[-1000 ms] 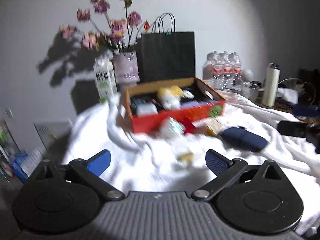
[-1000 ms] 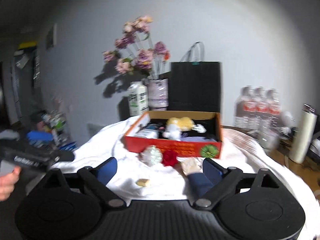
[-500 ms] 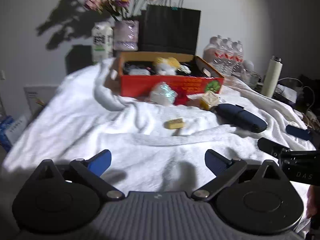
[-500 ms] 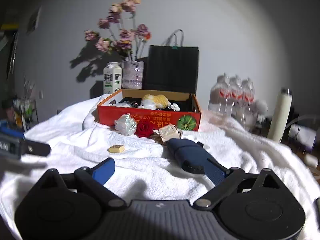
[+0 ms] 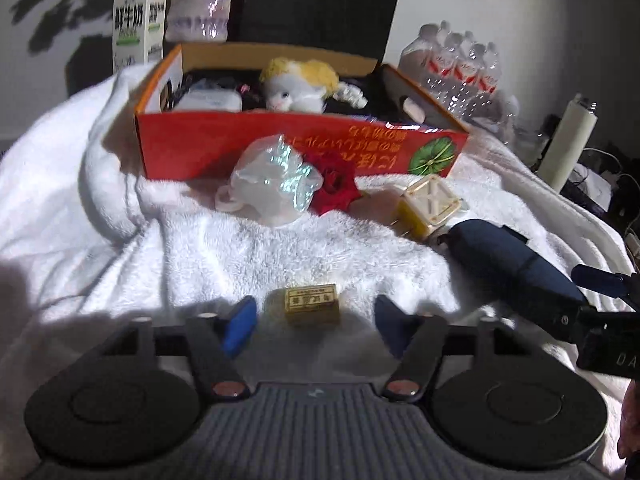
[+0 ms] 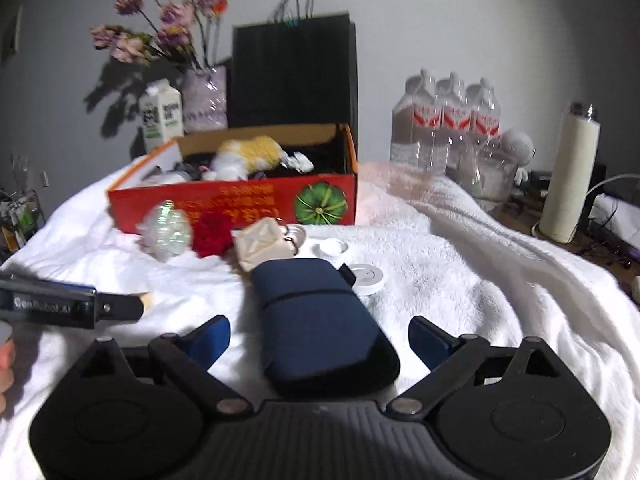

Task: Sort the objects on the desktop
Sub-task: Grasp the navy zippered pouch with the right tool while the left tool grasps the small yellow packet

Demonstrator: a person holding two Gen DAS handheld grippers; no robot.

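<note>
A small yellow block (image 5: 313, 305) lies on the white towel (image 5: 120, 248) between the open fingers of my left gripper (image 5: 316, 326), not gripped. A dark blue pouch (image 6: 320, 320) lies between the open fingers of my right gripper (image 6: 320, 338); it also shows in the left wrist view (image 5: 512, 264). An orange box (image 5: 296, 152) holding a plush toy (image 5: 304, 84) and other items stands behind. In front of it lie a crinkled clear bag (image 5: 272, 180), a red flower (image 5: 336, 186) and a cream cube (image 5: 430, 206).
White round lids (image 6: 364, 274) lie right of the pouch. A milk carton (image 6: 160, 114), a flower vase (image 6: 204, 100) and a black paper bag (image 6: 294, 68) stand behind the box. Water bottles (image 6: 452, 120) and a cream flask (image 6: 568, 172) stand at the right.
Both grippers have moved forward and down. The left now straddles the yellow block, its fingers closer together. The right now straddles the blue pouch.
</note>
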